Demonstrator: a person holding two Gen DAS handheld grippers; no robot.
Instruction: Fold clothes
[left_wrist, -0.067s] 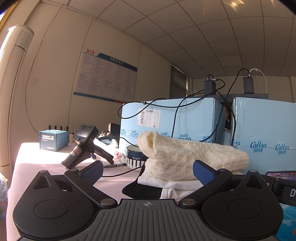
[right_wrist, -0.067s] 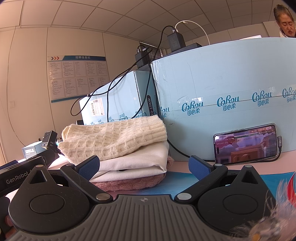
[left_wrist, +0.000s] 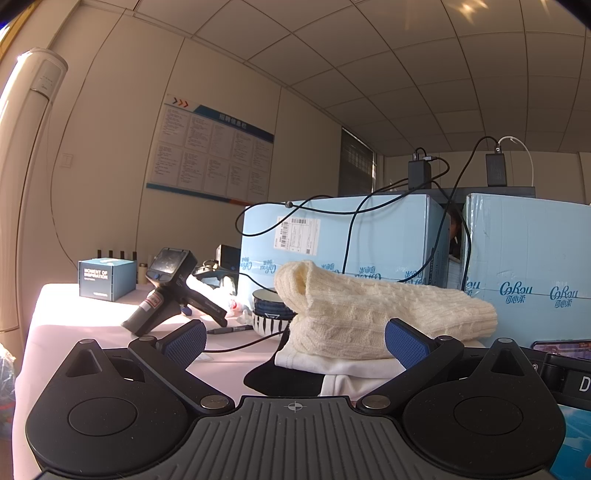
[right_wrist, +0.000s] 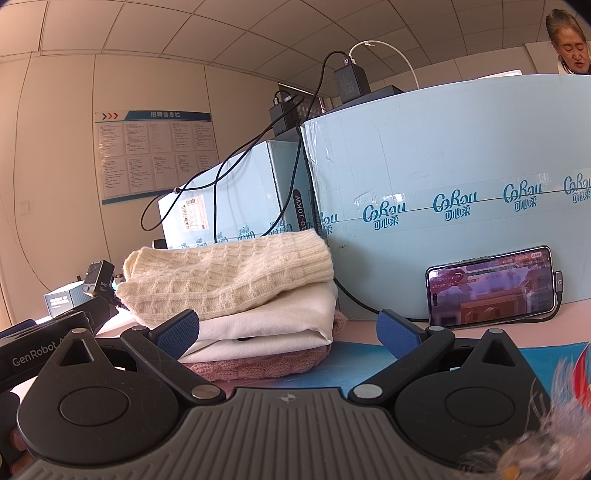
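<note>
A stack of folded clothes sits on the table. A cream knit sweater (left_wrist: 373, 314) (right_wrist: 229, 277) lies on top, over a folded white garment (left_wrist: 343, 367) (right_wrist: 273, 317) and a pink knit piece (right_wrist: 266, 363) at the bottom. A black cloth (left_wrist: 280, 376) lies by the stack's near left side. My left gripper (left_wrist: 293, 341) is open and empty, just short of the stack. My right gripper (right_wrist: 288, 330) is open and empty, close in front of the stack's right half.
Light blue cartons (left_wrist: 332, 240) (right_wrist: 443, 206) with cables stand behind the stack. A phone (right_wrist: 491, 286) leans on the right carton. A striped bowl (left_wrist: 269, 312), a pen (left_wrist: 229, 329), a black handheld device (left_wrist: 170, 291) and a small blue box (left_wrist: 107, 277) lie to the left.
</note>
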